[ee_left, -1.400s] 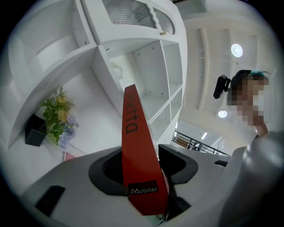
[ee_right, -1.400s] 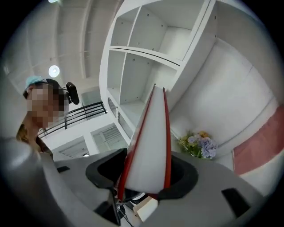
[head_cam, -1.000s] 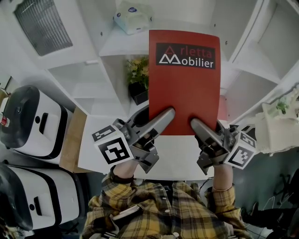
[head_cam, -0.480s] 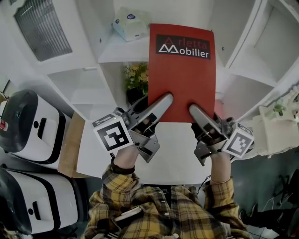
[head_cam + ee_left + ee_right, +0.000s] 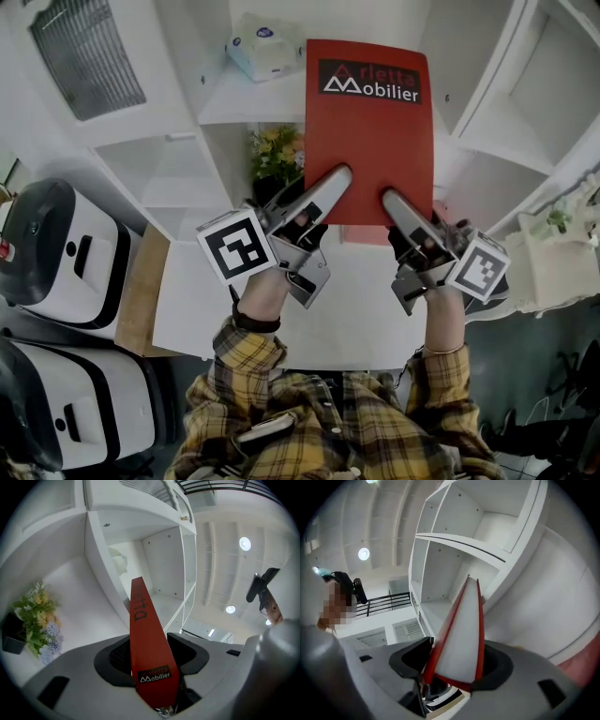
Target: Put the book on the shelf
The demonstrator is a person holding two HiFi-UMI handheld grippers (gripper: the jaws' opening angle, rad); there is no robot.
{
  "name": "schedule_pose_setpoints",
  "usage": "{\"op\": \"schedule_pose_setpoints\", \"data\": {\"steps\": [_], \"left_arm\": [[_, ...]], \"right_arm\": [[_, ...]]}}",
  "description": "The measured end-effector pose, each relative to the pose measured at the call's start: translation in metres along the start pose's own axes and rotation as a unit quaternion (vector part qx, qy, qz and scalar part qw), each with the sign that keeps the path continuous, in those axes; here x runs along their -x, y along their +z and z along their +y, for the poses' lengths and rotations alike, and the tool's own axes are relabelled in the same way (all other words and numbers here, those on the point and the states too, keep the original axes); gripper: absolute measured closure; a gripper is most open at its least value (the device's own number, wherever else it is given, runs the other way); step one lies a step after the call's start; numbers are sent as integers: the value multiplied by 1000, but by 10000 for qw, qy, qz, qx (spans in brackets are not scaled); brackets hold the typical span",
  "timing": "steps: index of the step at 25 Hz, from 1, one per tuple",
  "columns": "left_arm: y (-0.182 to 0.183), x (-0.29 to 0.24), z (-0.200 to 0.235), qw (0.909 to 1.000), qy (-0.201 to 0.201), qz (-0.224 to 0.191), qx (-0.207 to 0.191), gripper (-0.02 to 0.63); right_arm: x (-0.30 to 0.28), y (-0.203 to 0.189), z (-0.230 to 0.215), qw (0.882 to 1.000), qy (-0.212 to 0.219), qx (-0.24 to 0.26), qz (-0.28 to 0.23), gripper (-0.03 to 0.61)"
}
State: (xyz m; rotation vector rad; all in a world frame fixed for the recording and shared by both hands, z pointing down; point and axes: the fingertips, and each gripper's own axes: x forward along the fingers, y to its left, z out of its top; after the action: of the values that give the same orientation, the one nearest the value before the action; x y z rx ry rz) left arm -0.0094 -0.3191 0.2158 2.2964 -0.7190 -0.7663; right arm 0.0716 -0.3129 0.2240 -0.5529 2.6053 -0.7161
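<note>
Red book (image 5: pixel 369 131) is held upright before the white shelf (image 5: pixel 234 98), not yet in any compartment. Left gripper (image 5: pixel 336 180) is clamped on its lower edge. Right gripper (image 5: pixel 394 201) jaws are opening, book between them. Carry-to-shelf step is judged in hand; next, careful steering into a compartment is called for.

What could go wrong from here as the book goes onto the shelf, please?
The jaws of the right gripper are opening with the book between them; it could slip or twist in the left gripper alone. Both grip only its lower edge, so it may tip. It could also knock the flowers near it.
</note>
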Motion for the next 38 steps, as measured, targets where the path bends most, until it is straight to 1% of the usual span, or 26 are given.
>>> {"op": "schedule_pose_setpoints", "data": {"steps": [3, 5, 9, 12, 15, 17, 19, 21, 22, 24, 25, 27, 29, 31, 33, 35, 38], "left_arm": [[2, -5, 1, 10000, -2, 16, -8, 394], [4, -9, 4, 10000, -21, 13, 91, 399], [11, -16, 12, 9996, -28, -15, 274, 403], [13, -19, 12, 9991, -35, 20, 416, 407], [14, -21, 11, 9987, -41, 65, 504, 408], [13, -22, 10, 9985, -57, 81, 540, 408], [13, -23, 9, 9982, -79, 99, 583, 407], [15, -26, 8, 9983, -99, 127, 561, 407], [15, -27, 7, 9984, -110, 142, 528, 407], [18, -27, 6, 9988, -161, 124, 445, 397], [20, -27, 4, 9991, -197, 95, 365, 378], [26, -24, 0, 9996, -254, 62, 88, 307], [32, -20, -4, 9992, -336, 43, -231, 275], [35, -16, -8, 9975, -448, 29, -550, 264], [36, -13, -13, 9954, -409, 33, -860, 258], [36, -11, -15, 9915, -253, 35, -1278, 256], [39, -8, -12, 9804, 67, 24, -1967, 256]], "right_arm": [[1, -3, -4, 9996, -123, 209, 129, 284], [2, -3, -6, 9988, -170, 422, 187, 273], [3, -2, -9, 9955, -108, 876, 344, 239], [7, -6, -4, 9904, 59, 1294, 481, 225], [10, -12, -3, 9821, 68, 1767, 646, 218], [12, -14, -5, 9737, -89, 2174, 672, 216], [10, -14, -8, 9603, -407, 2674, 683, 218], [7, -12, -14, 9490, -760, 2988, 659, 219], [6, -11, -17, 9474, -894, 3012, 610, 219], [4, -8, -19, 9508, -1018, 2887, 477, 219], [4, -7, -18, 9533, -1037, 2811, 392, 219], [2, -2, -14, 9568, -1076, 2698, 164, 219], [0, 3, -8, 9571, -1113, 2675, -2, 219], [-3, 7, -5, 9554, -1160, 2717, -32, 219], [-6, 12, -5, 9545, -1214, 2722, -77, 219], [-8, 17, -5, 9547, -1249, 2698, -158, 219], [-12, 24, -7, 9547, -1287, 2674, -211, 219]]}}
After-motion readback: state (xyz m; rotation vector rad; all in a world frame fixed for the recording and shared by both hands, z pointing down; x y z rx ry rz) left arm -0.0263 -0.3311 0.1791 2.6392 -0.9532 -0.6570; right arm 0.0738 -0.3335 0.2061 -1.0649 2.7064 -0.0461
